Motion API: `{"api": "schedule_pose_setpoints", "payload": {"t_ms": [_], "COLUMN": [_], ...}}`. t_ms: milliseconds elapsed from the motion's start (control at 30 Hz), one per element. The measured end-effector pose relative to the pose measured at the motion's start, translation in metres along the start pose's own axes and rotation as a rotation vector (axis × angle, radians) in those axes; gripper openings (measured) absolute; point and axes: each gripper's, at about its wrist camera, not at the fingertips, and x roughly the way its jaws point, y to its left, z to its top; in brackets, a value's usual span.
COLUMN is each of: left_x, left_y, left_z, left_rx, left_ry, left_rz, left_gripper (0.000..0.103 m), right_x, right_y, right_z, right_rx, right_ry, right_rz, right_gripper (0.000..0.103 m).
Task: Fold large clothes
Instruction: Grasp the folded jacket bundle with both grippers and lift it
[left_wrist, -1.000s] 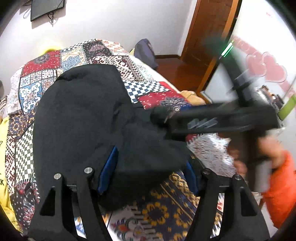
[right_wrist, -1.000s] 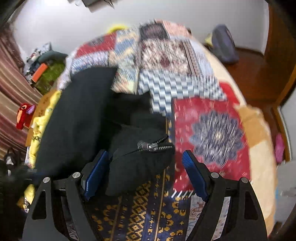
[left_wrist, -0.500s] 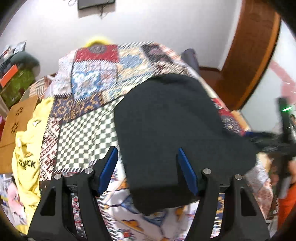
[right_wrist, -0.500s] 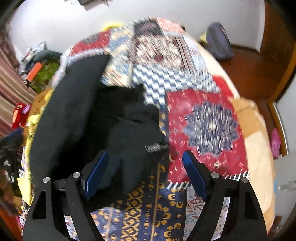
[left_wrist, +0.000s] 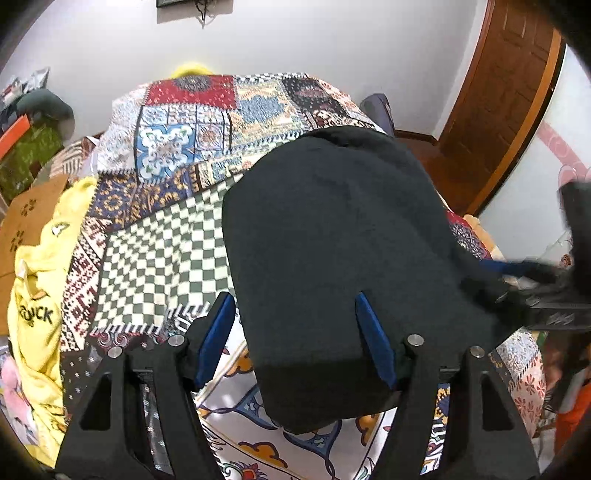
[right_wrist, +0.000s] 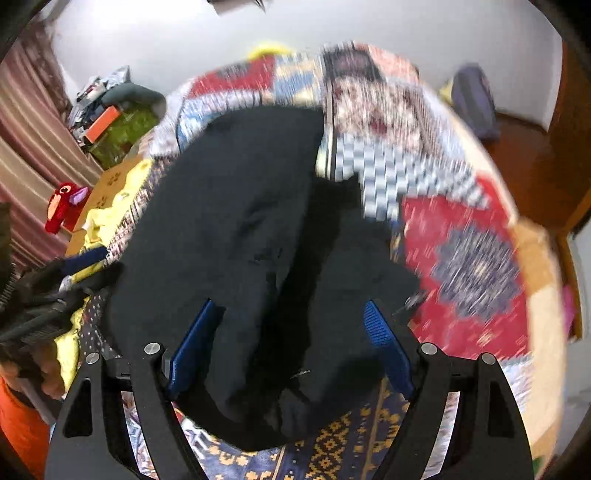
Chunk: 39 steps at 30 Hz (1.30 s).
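Observation:
A large black garment (left_wrist: 332, 236) lies on a bed covered by a patchwork quilt (left_wrist: 162, 236). In the left wrist view my left gripper (left_wrist: 295, 339) is open, its blue-padded fingers (left_wrist: 216, 339) straddling the garment's near folded edge. In the right wrist view the same garment (right_wrist: 236, 236) lies bunched, with a zipper (right_wrist: 413, 301) near its right edge. My right gripper (right_wrist: 291, 339) is open over the near end of the cloth. The right gripper also shows at the right edge of the left wrist view (left_wrist: 535, 291), blurred.
Yellow clothing (left_wrist: 37, 288) lies along the bed's left side beside a cardboard box (left_wrist: 22, 218). A wooden door (left_wrist: 506, 92) stands at the right. A red toy (right_wrist: 61, 206) and striped curtain (right_wrist: 22, 155) are at the left. A blue-grey bag (right_wrist: 474, 99) sits on the floor.
My left gripper swung left, so the garment's flat folded side now sits between its fingers. My right gripper moved left over the bunched cloth. The right wrist view is motion-blurred.

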Motion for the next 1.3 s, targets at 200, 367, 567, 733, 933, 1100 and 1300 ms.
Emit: {"api": "schedule_pose_setpoints", "payload": {"t_ms": [200,367,567,733,933,1100,1300], "left_x": [0.007,0.005,-0.005,0.0,0.025,0.045,0.069], "left_y": [-0.006,-0.003,0.004,0.033,0.066,0.073,0.078], "left_z": [-0.01,-0.009,-0.006,-0.011,-0.014,-0.005,0.01], "left_rx": [0.008,0.006,0.034,-0.049,-0.247,-0.312,-0.363], "left_ry": [-0.024,-0.027,-0.04,-0.007,0.065,0.099,0.13], "left_rz": [0.013,0.015,0.044,-0.037,-0.254,-0.352,-0.439], "left_gripper": [0.079,0.078,0.078,0.09,0.097,0.099,0.103], "right_x": [0.01,-0.001,-0.018,-0.005,0.026,0.051,0.072], "right_y": [-0.015,-0.008,-0.015,-0.038,-0.06,-0.072,-0.076], "right_z": [-0.018,-0.015,-0.011,-0.013,-0.012,0.002,0.017], "right_rx": [0.039,0.003,0.024,0.117,0.234,0.302,0.314], "right_ry": [0.022,0.018,-0.007,0.035,0.101,0.14,0.178], "right_rz": [0.024,-0.022,0.014,0.12,0.23,0.256,0.317], "right_gripper": [0.081,0.082,0.084,0.091,0.098,0.101,0.103]}}
